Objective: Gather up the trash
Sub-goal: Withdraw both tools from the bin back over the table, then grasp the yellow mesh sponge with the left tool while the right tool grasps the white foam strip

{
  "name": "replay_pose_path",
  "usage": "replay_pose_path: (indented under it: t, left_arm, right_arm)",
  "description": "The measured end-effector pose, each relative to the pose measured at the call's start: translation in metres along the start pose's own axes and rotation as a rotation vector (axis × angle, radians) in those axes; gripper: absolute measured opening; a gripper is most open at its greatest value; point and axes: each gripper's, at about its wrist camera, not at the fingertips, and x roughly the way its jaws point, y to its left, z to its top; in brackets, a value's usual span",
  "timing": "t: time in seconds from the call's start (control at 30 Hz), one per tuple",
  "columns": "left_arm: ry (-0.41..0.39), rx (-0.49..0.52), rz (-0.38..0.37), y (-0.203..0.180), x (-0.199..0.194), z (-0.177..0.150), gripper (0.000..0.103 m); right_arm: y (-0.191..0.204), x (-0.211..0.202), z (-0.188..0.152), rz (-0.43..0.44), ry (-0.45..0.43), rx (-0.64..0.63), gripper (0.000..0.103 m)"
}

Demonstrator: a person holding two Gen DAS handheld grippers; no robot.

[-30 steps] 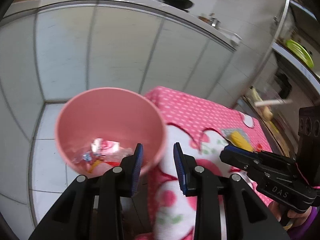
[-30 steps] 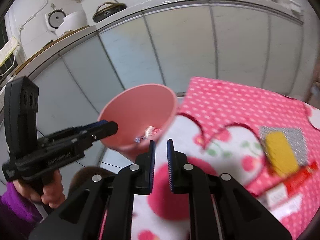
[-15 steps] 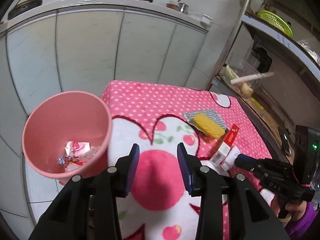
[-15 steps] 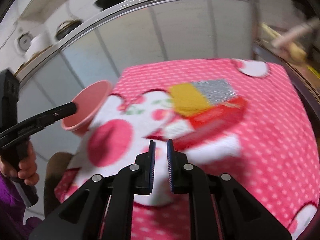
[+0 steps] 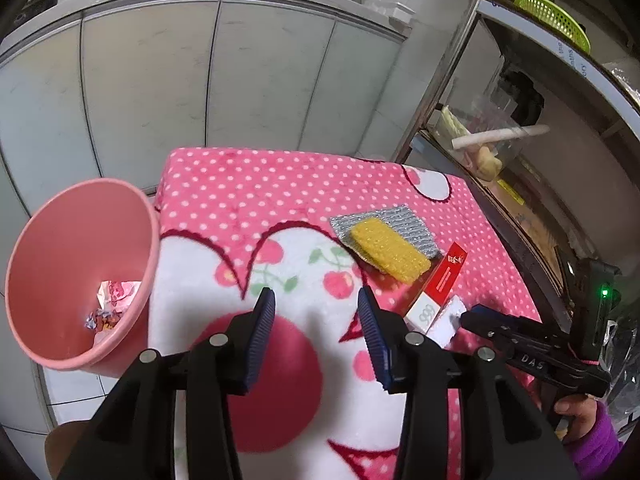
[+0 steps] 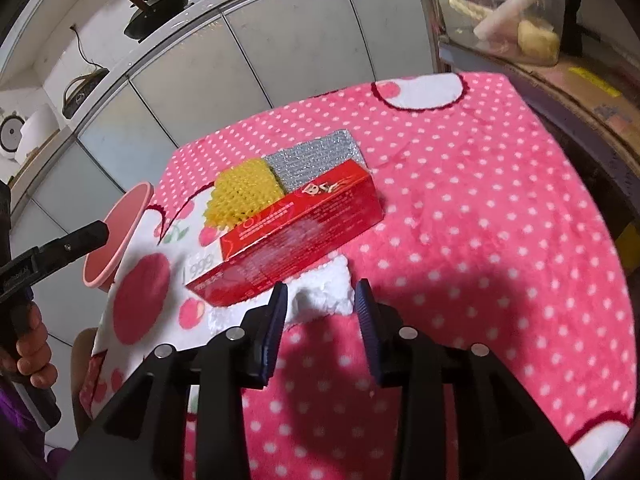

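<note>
A pink bin [image 5: 76, 276] with crumpled wrappers inside stands at the table's left edge; its rim shows in the right wrist view [image 6: 116, 236]. On the pink polka-dot cloth lie a red box [image 6: 288, 236], a yellow foam net [image 6: 244, 196], a silver foil sheet [image 6: 316, 156] and a white foam piece [image 6: 324, 292]. My right gripper [image 6: 320, 304] is open, its fingers either side of the white foam piece. My left gripper [image 5: 316, 316] is open and empty above the cloth. The red box [image 5: 444, 280] and yellow net [image 5: 388, 248] lie to its right.
Grey cabinet doors [image 5: 200, 80] with pots on the counter stand behind the table. A metal shelf rack [image 5: 520, 128] with a green basket [image 5: 552, 16] stands close on the right. The table [image 6: 500, 200] is covered by the pink cloth.
My right gripper moved from the bin to the trash on the right and opened around the white foam. My left gripper swung right, away from the bin, and opened wider.
</note>
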Motion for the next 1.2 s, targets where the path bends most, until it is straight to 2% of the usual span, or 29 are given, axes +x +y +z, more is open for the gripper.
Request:
replay_pose_path:
  t: [0.07, 0.2, 0.4, 0.47, 0.67, 0.77, 0.83, 0.97, 1.2]
  left_arm:
    - [0.016, -0.016, -0.014, -0.005, 0.008, 0.007, 0.043]
    - [0.062, -0.082, -0.070, -0.013, 0.029, 0.021, 0.045]
    - [0.168, -0.225, -0.144, -0.022, 0.073, 0.030, 0.045]
    - [0.192, -0.246, -0.143, -0.027, 0.085, 0.032, 0.045]
    - [0.215, -0.224, -0.104, -0.039, 0.104, 0.032, 0.045]
    - [0.234, -0.228, -0.104, -0.041, 0.111, 0.031, 0.040]
    - [0.245, -0.232, -0.098, -0.042, 0.115, 0.029, 0.027]
    - [0.227, -0.223, -0.093, -0.040, 0.111, 0.027, 0.012]
    - [0.135, -0.161, -0.070, -0.038, 0.075, 0.027, 0.010]
  right_arm:
    - [0.000, 0.007, -0.001, 0.004, 0.017, 0.002, 0.036]
    - [0.003, 0.009, -0.003, 0.008, -0.007, -0.007, 0.037]
    - [0.003, 0.006, -0.003, 0.053, -0.027, -0.006, 0.034]
    - [0.003, 0.001, -0.004, 0.063, -0.046, -0.003, 0.033]
    - [-0.014, -0.021, -0.005, 0.061, -0.101, 0.051, 0.033]
    - [-0.027, -0.031, -0.005, 0.050, -0.117, 0.083, 0.033]
    - [-0.034, -0.039, -0.006, 0.040, -0.134, 0.101, 0.033]
    - [-0.037, -0.050, -0.007, 0.025, -0.157, 0.111, 0.033]
    - [-0.026, -0.056, -0.006, 0.027, -0.172, 0.093, 0.033]
